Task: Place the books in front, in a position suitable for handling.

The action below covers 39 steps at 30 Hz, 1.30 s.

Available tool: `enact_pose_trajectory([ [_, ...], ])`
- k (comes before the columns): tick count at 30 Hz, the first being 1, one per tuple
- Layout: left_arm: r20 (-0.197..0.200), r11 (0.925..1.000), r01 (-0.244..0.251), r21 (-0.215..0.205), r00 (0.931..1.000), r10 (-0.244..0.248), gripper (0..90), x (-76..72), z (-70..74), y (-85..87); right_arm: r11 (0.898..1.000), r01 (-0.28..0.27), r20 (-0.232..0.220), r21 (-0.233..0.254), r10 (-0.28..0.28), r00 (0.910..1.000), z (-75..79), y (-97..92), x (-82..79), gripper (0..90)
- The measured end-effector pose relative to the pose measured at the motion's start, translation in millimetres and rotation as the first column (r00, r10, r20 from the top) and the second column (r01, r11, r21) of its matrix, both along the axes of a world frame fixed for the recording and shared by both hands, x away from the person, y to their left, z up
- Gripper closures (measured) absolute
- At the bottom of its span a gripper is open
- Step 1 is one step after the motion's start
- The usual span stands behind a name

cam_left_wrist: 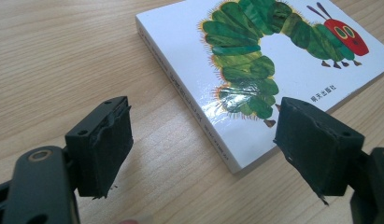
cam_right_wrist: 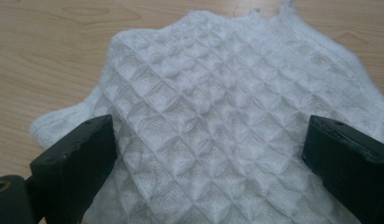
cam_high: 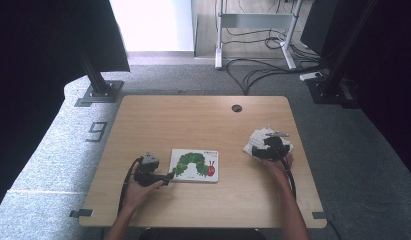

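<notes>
two hand-held grippers gaped wide: the left hand-held gripper (cam_left_wrist: 203,149) faced the glossy white caterpillar board book's (cam_high: 195,165) corner, the right hand-held gripper (cam_right_wrist: 208,163) straddled the white waffle-weave cloth (cam_right_wrist: 227,121), seemingly poised to grasp, on the pale wooden counter (cam_high: 193,120).

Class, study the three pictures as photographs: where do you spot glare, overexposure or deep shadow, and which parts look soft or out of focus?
High view: the bright panel behind the table is blown out white, the corners are near black. Left gripper view: glare on the book cover's green caterpillar; the jaws look slightly soft. Right gripper view: even light, the white cloth weave sharp, jaws dark.
</notes>
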State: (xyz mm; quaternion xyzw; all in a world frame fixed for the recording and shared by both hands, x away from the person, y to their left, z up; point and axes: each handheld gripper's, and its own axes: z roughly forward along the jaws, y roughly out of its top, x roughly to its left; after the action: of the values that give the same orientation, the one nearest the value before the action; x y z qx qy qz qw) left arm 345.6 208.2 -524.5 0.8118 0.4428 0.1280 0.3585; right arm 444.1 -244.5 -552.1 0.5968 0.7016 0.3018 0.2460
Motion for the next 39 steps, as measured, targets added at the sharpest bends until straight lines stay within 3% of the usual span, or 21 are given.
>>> enact_pose_trajectory([
  [7,0.0,1.0,0.008,0.002,1.0,-0.008,19.0,-1.0,-1.2,-2.7,1.0,0.03,-0.003,-0.004,-0.03,0.9996,0.8,-2.3,-0.6,10.1],
  [14,0.005,0.9999,0.011,-0.001,0.9999,-0.011,19.4,-3.0,-1.0,-3.8,0.997,0.077,0.006,-0.003,-0.077,0.997,5.9,-12.5,-4.9,41.0],
  [20,0.009,1.0,0.009,-0.003,0.9999,-0.009,19.5,-3.8,0.2,-3.5,0.998,0.059,0.048,0.004,-0.059,0.9971,4.0,-13.3,-11.9,64.3],
  [24,0.01,1.0,0.006,-0.005,0.9999,-0.006,19.5,-4.1,0.2,-2.8,0.999,0.045,0.063,-0.015,-0.044,0.997,3.4,-11.0,-15.1,69.5],
  [27,0.01,1.0,0.004,-0.005,0.9999,-0.004,19.6,-4.1,0.4,-1.7,0.999,0.025,0.049,-0.019,-0.024,0.9985,5.3,-10.7,-17.6,73.2],
  [29,0.009,1.0,-0.004,-0.006,1.0,0.004,19.6,-3.4,0.1,0.5,1.0,0.007,0.036,0.006,-0.007,0.9993,7.4,-12.3,-19.9,74.8],
  [32,0.007,0.9999,-0.01,-0.004,0.9999,0.01,20.0,-2.3,-1.2,1.3,0.996,-0.018,0.057,0.089,0.013,0.9983,9.2,-18.4,-27.8,76.5],
  [33,0.007,0.9999,-0.01,-0.004,0.9999,0.01,20.3,-2.3,-1.2,1.3,0.996,-0.018,0.057,0.089,0.013,0.9983,9.2,-18.4,-27.8,76.5],
  [36,0.004,1.0,-0.003,0.0,1.0,0.003,21.5,-2.2,-2.7,-1.2,0.984,-0.05,0.1,0.172,0.033,0.9944,8.5,-23.9,-42.7,76.7],
  [38,0.003,1.0,-0.002,0.003,1.0,0.002,21.5,-2.4,-3.1,-2.0,0.983,-0.059,0.112,0.173,0.04,0.9929,8.8,-23.8,-45.7,76.7],
  [39,0.002,1.0,0.003,0.004,1.0,-0.003,21.9,-3.0,-3.5,-3.1,0.979,-0.072,0.139,0.191,0.045,0.9892,10.6,-22.6,-51.8,77.0],
])
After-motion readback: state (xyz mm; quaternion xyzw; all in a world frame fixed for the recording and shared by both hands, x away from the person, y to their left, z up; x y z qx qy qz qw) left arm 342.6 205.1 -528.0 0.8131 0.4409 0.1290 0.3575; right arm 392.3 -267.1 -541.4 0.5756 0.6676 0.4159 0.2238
